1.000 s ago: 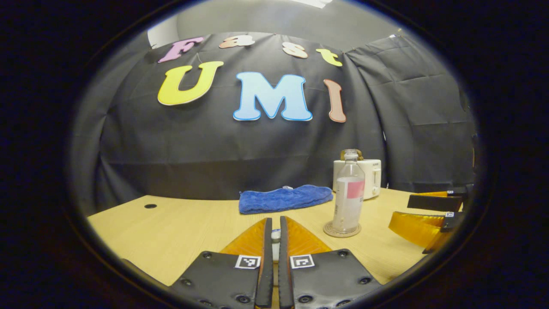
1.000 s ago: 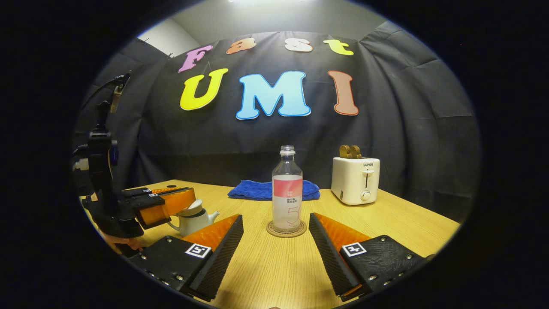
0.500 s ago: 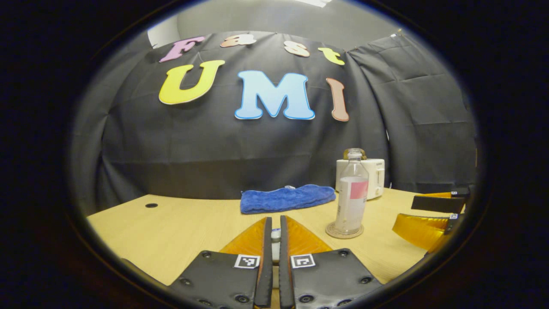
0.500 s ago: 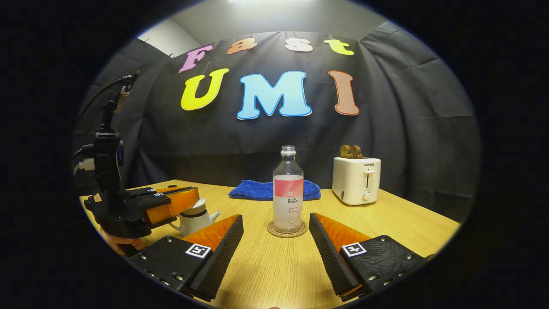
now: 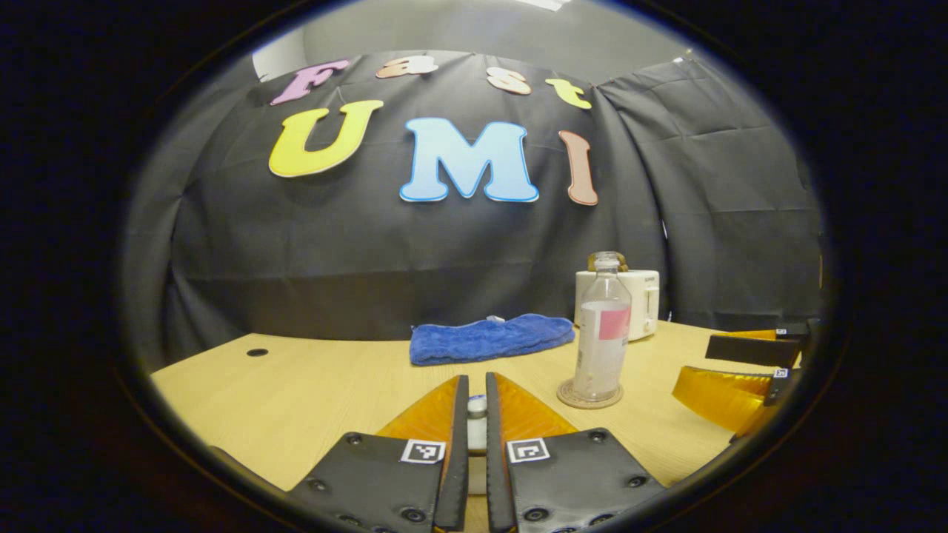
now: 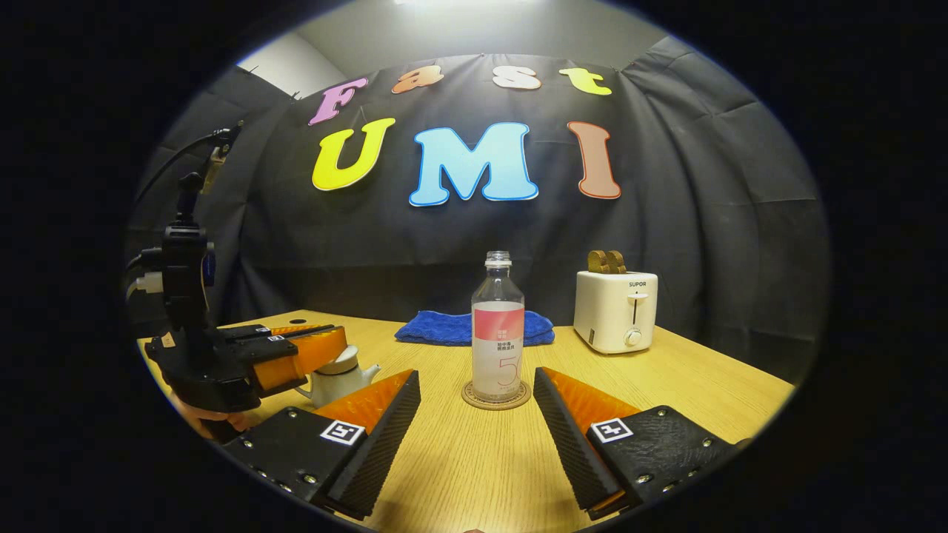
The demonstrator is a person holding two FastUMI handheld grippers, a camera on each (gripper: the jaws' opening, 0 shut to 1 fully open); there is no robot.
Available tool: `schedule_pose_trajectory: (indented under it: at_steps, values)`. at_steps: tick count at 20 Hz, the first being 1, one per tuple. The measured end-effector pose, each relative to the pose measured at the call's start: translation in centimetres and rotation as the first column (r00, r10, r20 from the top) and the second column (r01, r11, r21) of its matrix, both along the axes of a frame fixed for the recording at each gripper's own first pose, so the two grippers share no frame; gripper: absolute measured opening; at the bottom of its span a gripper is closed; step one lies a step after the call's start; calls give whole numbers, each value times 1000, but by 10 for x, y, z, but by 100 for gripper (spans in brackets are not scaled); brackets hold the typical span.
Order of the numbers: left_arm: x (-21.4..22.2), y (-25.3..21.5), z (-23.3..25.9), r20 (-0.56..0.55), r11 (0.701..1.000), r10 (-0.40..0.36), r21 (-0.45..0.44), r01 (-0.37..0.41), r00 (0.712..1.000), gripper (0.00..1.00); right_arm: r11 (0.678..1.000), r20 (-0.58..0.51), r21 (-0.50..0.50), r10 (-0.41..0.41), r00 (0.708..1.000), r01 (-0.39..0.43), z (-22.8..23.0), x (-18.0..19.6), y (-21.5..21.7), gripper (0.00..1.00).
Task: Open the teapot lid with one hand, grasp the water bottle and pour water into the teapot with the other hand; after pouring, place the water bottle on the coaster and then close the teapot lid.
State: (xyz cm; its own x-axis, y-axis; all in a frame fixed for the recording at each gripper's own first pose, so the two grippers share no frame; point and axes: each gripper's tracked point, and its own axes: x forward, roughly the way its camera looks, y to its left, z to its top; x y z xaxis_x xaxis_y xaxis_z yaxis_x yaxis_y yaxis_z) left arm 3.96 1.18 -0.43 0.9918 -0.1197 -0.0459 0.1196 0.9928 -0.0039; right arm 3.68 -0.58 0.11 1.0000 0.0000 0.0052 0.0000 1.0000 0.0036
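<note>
Square fiducial tags and screws mark each black gripper [image 6: 476, 400] mount.

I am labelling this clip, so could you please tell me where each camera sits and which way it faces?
Left gripper view: rides the left gripper, low over the table, facing the back wall; its fingers are closed on the lid knob.
Right gripper view: rides the right gripper, facing the bottle on its coaster; its fingers are spread apart, and a hand shows.
Shared: bottle, cloth, toaster, each other's gripper.
</note>
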Motion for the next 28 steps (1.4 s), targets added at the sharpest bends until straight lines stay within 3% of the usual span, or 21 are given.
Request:
schedule_pose_trajectory:
  at_steps: [9, 12, 13, 19, 20, 23, 28]
  values:
    - [6, 6, -8, -47, 999, 38, -10, -38, 998, 17, 1000, 0, 0, 6, 1000, -6, 0, 0, 1, 95]
    - [5, 6, -8, -61, 999, 37, -20, -38, 997, 19, 1000, 0, 0, 7, 1000, -7, 0, 0, 1, 95]
    - [4, 6, -8, -61, 999, 35, -19, -36, 998, 24, 1000, 0, 0, 7, 1000, -7, 1, 0, 1, 95]
    - [3, 7, -7, -57, 999, 42, -33, -44, 997, 24, 1000, 0, 0, 7, 1000, -7, 0, 0, 1, 95]
    - [2, 5, -7, -54, 999, 37, -37, -39, 998, 27, 1000, 0, 0, 7, 1000, -7, 0, 0, 1, 95]
    - [-9, 1, -2, -42, 999, 25, -40, -27, 999, 50, 1000, 0, 0, 7, 1000, -7, 1, 0, 1, 95]
    - [-37, -14, 8, 28, 1000, 28, 6, -28, 999, 63, 1000, -1, -1, 10, 1000, -10, 0, -4, 1, 95]
